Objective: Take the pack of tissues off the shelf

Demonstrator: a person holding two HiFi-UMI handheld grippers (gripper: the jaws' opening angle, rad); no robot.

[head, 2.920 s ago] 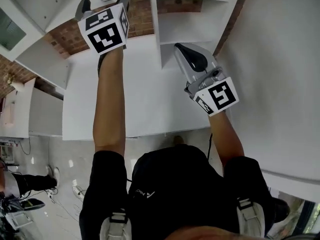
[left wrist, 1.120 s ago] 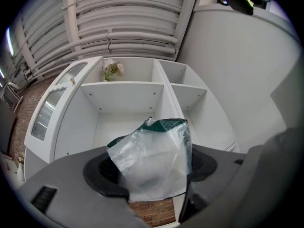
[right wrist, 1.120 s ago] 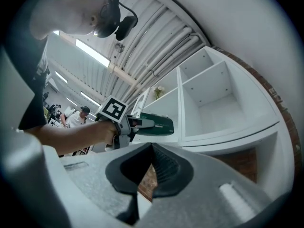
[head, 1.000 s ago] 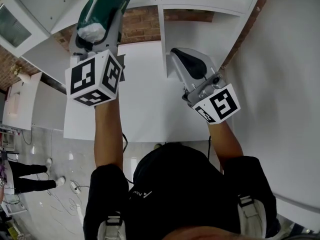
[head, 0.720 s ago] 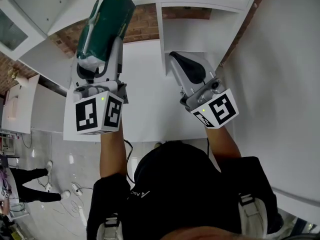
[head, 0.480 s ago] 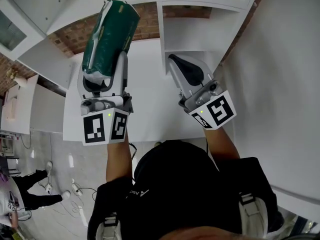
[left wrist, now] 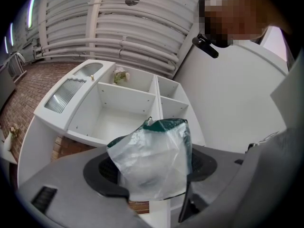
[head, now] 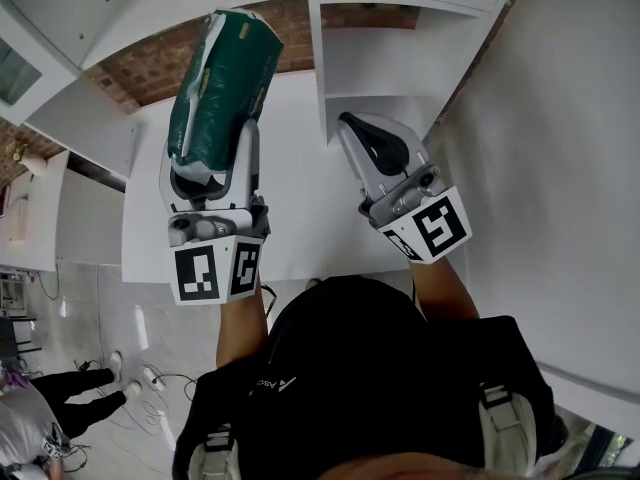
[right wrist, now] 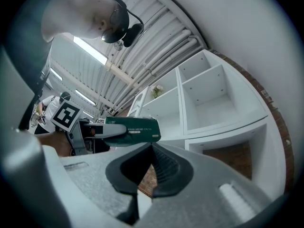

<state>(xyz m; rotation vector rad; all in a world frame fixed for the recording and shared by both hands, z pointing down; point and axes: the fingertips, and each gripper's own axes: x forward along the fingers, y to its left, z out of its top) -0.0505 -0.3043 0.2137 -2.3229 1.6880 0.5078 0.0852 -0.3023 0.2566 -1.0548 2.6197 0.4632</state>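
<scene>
1. Jaws of the left gripper [head: 210, 153] are pinched on the pack of tissues [head: 225, 83], a dark green pack with a clear plastic end. In the left gripper view that clear end is seen clamped between the two black pads.
2. The pack is held off the shelf unit [head: 370, 63], in front of its white compartments and above the white counter [head: 300, 208]. Its long axis is pointed away from the person, toward the brick wall [head: 140, 58].
3. The jaws of the right gripper [head: 362, 133] are pressed together, and nothing is gripped between them.
4. The right gripper is held over the counter's right part, just in front of the lower right compartment and apart from the pack.
5. In the right gripper view the pack is seen side-on at the left, with the left gripper's marker cube behind it.
</scene>
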